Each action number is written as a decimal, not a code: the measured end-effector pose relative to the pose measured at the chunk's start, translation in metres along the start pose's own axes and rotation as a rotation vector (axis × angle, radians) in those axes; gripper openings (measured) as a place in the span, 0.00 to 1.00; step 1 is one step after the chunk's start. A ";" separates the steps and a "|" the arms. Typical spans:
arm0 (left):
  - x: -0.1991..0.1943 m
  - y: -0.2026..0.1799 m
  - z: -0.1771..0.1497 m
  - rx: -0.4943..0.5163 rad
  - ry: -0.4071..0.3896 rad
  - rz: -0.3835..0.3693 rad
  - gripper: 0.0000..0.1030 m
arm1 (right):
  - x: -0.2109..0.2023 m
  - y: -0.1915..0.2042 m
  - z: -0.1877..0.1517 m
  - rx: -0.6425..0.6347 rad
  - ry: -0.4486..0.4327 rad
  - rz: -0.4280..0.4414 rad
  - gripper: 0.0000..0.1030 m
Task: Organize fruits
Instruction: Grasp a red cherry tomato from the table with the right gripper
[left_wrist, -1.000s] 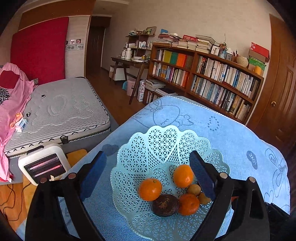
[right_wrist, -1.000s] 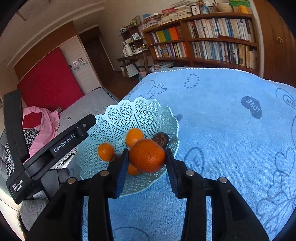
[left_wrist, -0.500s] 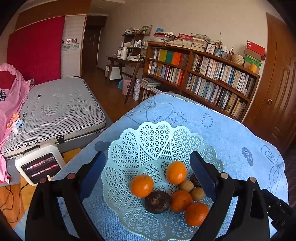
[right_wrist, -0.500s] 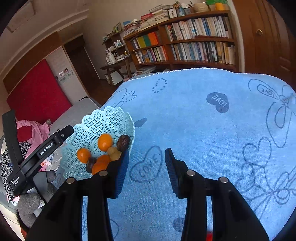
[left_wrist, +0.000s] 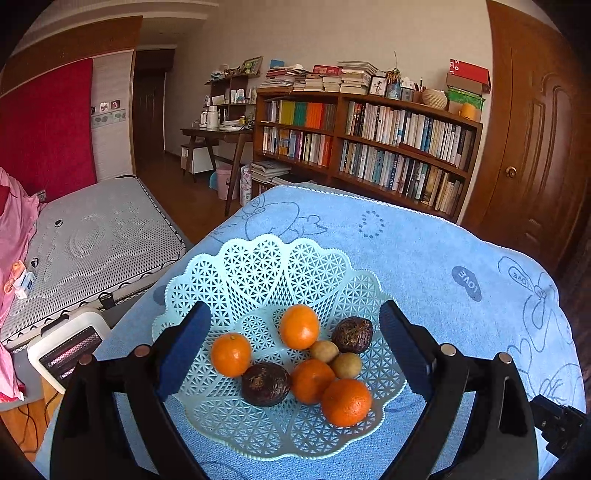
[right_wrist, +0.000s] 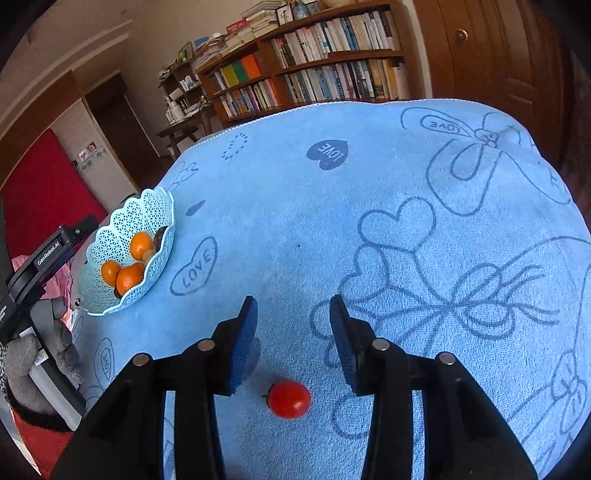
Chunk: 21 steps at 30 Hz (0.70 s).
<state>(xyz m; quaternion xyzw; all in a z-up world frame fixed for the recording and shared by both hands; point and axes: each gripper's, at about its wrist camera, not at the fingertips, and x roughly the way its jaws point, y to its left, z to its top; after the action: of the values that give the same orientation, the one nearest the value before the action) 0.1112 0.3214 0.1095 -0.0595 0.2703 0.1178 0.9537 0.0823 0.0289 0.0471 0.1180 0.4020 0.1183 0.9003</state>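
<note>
Blue towelling (right_wrist: 388, 229) printed with hearts and "LOVE" covers the table. On it sits a pale lattice basket (left_wrist: 258, 266) holding the fruit — four oranges (left_wrist: 299, 326), two dark wrinkled fruits (left_wrist: 265, 384) and two small tan ones (left_wrist: 324, 350), all bunched toward the near right side of the bowl. The left gripper (left_wrist: 293, 347) hangs over the basket with its jaws spread wide on either side of the fruit, gripping nothing.

The right gripper (right_wrist: 293, 325) is well away from the basket, over bare cloth; its jaws are parted and empty. A small red tomato (right_wrist: 289, 399) lies on the towel close to this gripper's body, behind the fingertips and between the two fingers, touching neither. From this view the basket stands far off to the left, near the table's edge, with the left gripper's handle just beside it.

A bookcase (left_wrist: 369, 147) and a bed (left_wrist: 92, 236) stand beyond the table.
</note>
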 end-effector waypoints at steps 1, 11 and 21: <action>-0.001 -0.003 -0.001 0.008 -0.001 -0.004 0.91 | -0.001 -0.001 -0.006 -0.001 0.008 0.004 0.40; -0.021 -0.030 -0.020 0.099 -0.010 -0.028 0.94 | -0.007 0.010 -0.047 -0.089 0.053 -0.010 0.40; -0.046 -0.052 -0.042 0.167 -0.012 -0.044 0.96 | -0.004 0.011 -0.052 -0.096 0.061 -0.037 0.40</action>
<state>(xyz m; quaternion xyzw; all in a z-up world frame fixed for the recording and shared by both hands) 0.0652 0.2552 0.1012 0.0150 0.2720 0.0741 0.9593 0.0393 0.0444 0.0199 0.0635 0.4253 0.1246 0.8942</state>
